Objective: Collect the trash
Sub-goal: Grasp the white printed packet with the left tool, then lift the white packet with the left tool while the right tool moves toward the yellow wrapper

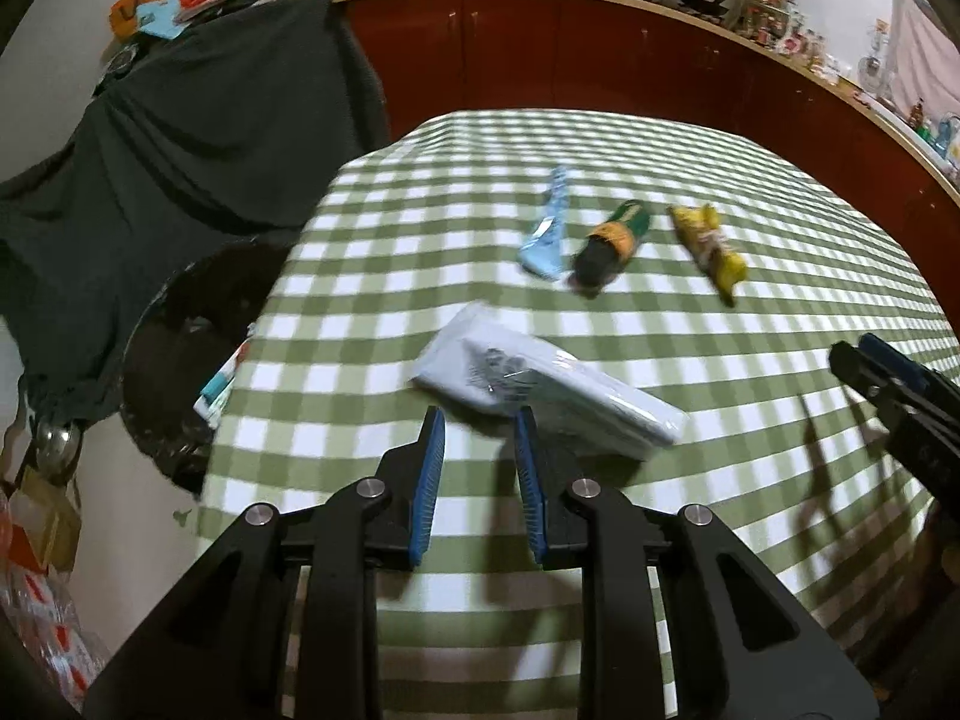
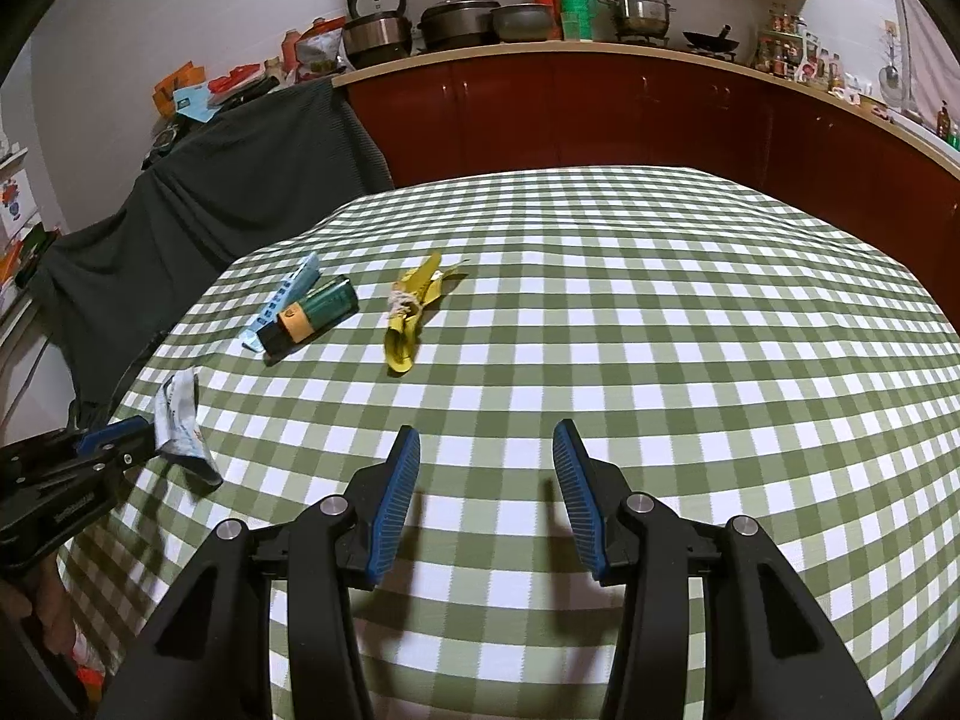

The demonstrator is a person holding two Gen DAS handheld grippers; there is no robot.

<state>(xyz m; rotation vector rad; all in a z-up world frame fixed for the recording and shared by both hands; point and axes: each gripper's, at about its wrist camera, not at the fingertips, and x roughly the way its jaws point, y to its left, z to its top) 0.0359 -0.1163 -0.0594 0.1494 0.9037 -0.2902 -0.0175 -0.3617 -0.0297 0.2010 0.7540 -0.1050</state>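
My left gripper (image 1: pixel 478 417) is shut on the near edge of a white plastic packet (image 1: pixel 540 384). In the right wrist view the left gripper (image 2: pixel 147 438) holds that packet (image 2: pixel 180 426) just above the checked tablecloth (image 2: pixel 660 330), near the table's left edge, and the packet casts a shadow. Further back lie a light blue wrapper (image 1: pixel 546 228) (image 2: pixel 282 300), a green, orange and black packet (image 1: pixel 612 240) (image 2: pixel 312 312) and a yellow peel-like wrapper (image 1: pixel 708 246) (image 2: pixel 411 318). My right gripper (image 2: pixel 486 438) (image 1: pixel 870 360) stands open over bare cloth, with nothing between its fingers.
A black bin (image 1: pixel 180 360) with rubbish inside stands on the floor by the table's left edge. Behind it a dark cloth (image 1: pixel 180 120) is draped over furniture. Red cabinets (image 2: pixel 600 108) under a counter with several pots run along the back.
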